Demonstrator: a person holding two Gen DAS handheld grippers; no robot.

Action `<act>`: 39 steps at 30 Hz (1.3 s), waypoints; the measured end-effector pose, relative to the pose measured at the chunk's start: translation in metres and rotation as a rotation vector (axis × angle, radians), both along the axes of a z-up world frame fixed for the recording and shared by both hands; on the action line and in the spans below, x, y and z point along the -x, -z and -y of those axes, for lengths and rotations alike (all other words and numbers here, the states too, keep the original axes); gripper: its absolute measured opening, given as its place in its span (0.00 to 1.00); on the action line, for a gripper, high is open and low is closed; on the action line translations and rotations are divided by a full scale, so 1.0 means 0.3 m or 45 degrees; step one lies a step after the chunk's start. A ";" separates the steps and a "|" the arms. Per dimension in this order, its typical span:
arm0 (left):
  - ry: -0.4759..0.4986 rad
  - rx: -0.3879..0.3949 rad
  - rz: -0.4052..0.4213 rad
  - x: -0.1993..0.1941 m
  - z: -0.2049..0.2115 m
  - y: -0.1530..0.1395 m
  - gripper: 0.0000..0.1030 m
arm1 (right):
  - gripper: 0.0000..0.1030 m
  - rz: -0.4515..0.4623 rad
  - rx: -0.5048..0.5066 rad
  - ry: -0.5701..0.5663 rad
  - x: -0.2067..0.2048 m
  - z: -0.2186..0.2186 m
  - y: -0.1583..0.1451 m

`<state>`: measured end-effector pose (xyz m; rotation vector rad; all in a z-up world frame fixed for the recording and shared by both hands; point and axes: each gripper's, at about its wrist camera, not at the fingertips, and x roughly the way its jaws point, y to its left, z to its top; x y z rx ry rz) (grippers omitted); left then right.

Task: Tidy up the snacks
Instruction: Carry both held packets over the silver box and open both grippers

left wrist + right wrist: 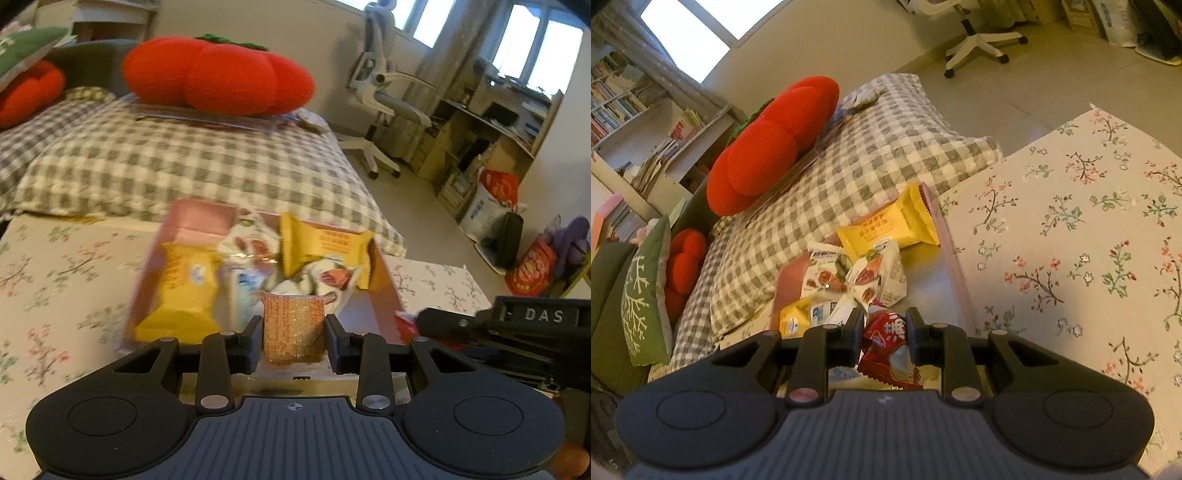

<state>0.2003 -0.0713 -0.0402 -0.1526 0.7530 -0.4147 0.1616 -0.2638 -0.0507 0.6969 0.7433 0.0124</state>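
A floral cloth (1071, 229) is covering the tabletop. Beyond the tool a grey-and-white checked quilt (192, 162) is lying over a bed, with a big red tomato-shaped cushion (218, 74) sitting on its far end. A green pillow (646, 291) with a white branch pattern is leaning far off to the tool's left, and a white office chair (384, 99) is standing far off to the right, near a cluttered desk (491, 122).

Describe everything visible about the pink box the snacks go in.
The pink box is a shallow, open, rectangular tray, apparently cardboard, with low walls. It sits flat on the floral tablecloth, its far end by the checked cushion. Yellow packets and white wrapped snacks lie jumbled inside. No gripper touches it.
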 end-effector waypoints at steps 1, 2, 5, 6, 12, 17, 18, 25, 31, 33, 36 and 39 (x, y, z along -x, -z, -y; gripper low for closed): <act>0.009 0.007 -0.012 -0.008 0.021 0.007 0.31 | 0.21 0.009 -0.017 -0.001 -0.008 0.005 0.007; 0.021 0.020 -0.028 -0.016 0.043 0.016 0.31 | 0.21 0.009 -0.017 -0.001 -0.008 0.005 0.007; 0.058 0.026 -0.048 -0.039 0.114 0.047 0.31 | 0.21 0.019 -0.018 0.009 -0.024 0.010 0.021; 0.064 0.023 -0.054 -0.047 0.129 0.056 0.31 | 0.21 0.020 -0.023 0.016 -0.030 0.014 0.028; 0.073 0.035 -0.077 -0.092 0.176 0.098 0.31 | 0.21 -0.005 -0.095 0.060 -0.057 0.048 0.082; 0.084 0.062 -0.099 -0.108 0.176 0.120 0.32 | 0.22 0.002 -0.112 0.056 -0.056 0.056 0.085; 0.087 0.061 -0.095 -0.106 0.175 0.118 0.32 | 0.24 -0.001 -0.111 0.061 -0.056 0.056 0.084; 0.075 0.020 -0.057 -0.082 0.141 0.078 0.44 | 0.26 -0.003 -0.148 0.123 -0.038 0.087 0.072; 0.017 0.016 -0.078 -0.054 0.077 0.025 0.45 | 0.26 -0.029 -0.180 0.149 -0.029 0.116 0.065; -0.009 -0.008 -0.084 -0.033 0.056 0.013 0.46 | 0.26 -0.036 -0.170 0.160 -0.020 0.125 0.057; -0.044 -0.044 -0.107 -0.004 0.016 0.007 0.46 | 0.28 -0.049 -0.135 0.145 -0.005 0.124 0.035; -0.071 -0.087 -0.117 0.026 -0.016 0.002 0.46 | 0.30 -0.058 -0.116 0.124 0.003 0.113 0.022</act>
